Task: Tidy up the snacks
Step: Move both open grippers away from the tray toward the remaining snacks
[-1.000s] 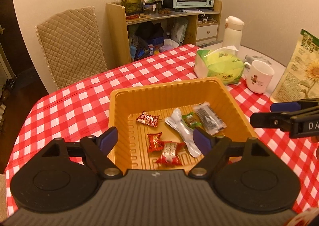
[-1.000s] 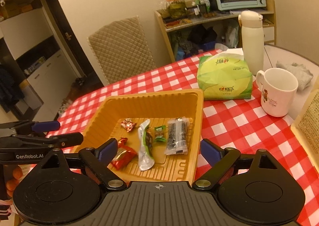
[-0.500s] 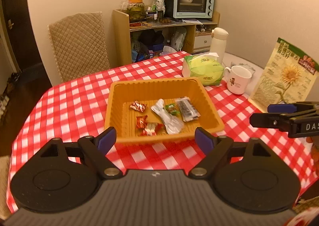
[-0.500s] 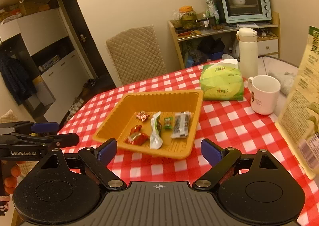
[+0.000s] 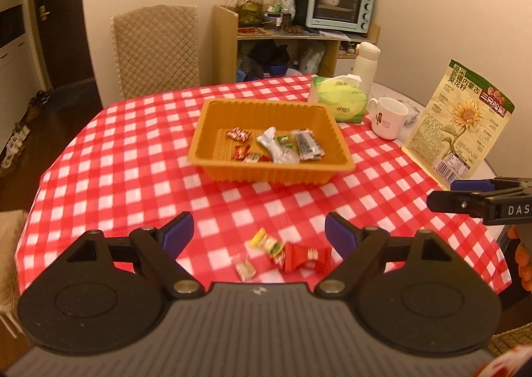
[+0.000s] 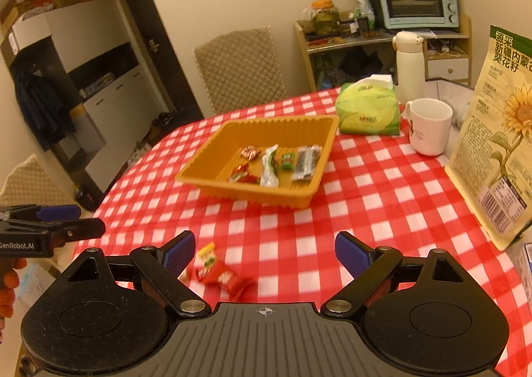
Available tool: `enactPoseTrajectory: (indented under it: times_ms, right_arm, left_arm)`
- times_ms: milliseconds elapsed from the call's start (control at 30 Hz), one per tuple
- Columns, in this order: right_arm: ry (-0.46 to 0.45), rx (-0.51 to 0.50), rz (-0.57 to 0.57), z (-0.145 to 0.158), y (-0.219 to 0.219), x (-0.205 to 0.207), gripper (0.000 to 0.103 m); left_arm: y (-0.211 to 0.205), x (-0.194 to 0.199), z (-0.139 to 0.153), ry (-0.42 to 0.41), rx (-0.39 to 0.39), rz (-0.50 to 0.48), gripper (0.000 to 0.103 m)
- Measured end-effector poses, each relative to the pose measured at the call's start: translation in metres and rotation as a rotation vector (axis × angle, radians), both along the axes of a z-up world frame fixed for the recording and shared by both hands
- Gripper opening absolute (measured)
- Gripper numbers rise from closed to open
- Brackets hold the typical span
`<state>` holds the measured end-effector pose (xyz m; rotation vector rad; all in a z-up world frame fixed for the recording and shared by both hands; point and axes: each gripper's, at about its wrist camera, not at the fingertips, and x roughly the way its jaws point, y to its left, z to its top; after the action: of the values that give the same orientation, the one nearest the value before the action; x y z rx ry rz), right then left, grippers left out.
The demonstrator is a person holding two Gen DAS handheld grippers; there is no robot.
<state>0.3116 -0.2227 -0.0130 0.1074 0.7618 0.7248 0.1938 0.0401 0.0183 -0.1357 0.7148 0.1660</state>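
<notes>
Red-checked cloth is covering the bench (image 5: 133,157), where I am seeing the orange tray (image 5: 212,130) sitting mid-bench, holding several wrapped snacks (image 5: 282,147). More loose snacks (image 5: 289,254) are lying near the front edge. I am holding my left tool (image 5: 256,234) and right tool (image 6: 266,250) wide apart above them, gripping nothing.

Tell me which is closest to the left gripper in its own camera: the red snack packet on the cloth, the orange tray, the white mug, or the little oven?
From the left gripper:
1. Red snack packet, on the cloth between its fingers.
2. Orange tray, mid-table.
3. White mug, behind the tray, to the right.
4. Oven, on the shelf by the wall.
</notes>
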Motion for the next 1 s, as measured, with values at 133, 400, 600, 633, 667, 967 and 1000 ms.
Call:
enactPoseTrajectory:
  times_ms: [133,400,600,633,667,967,1000]
  right_arm:
    - [0.013,-0.006,0.026,-0.004,-0.004,-0.015,0.091]
    - [0.053,-0.042,0.108,-0.023,-0.004,-0.042,0.091]
    - [0.081,-0.075,0.149,-0.038,-0.002,-0.057,0.091]
    - [0.083,-0.082,0.155,-0.04,-0.001,-0.059,0.091]
    - [0.086,-0.091,0.163,-0.043,0.0,-0.061,0.091]
    - [0.107,-0.143,0.226,-0.062,0.01,-0.075,0.091]
    - [0.11,-0.15,0.233,-0.064,0.012,-0.076,0.091]
  left_arm:
    - [-0.007,-0.021,-0.005,0.012,-0.007,0.024,0.085]
    - [-0.018,-0.054,-0.022,0.054,-0.041,0.069,0.085]
    - [-0.021,-0.071,-0.036,0.09,-0.067,0.1,0.085]
    - [-0.022,-0.073,-0.039,0.095,-0.071,0.105,0.085]
    - [-0.023,-0.074,-0.041,0.101,-0.075,0.109,0.085]
    - [-0.03,-0.086,-0.063,0.157,-0.108,0.126,0.085]
    - [-0.03,-0.087,-0.064,0.161,-0.109,0.128,0.085]
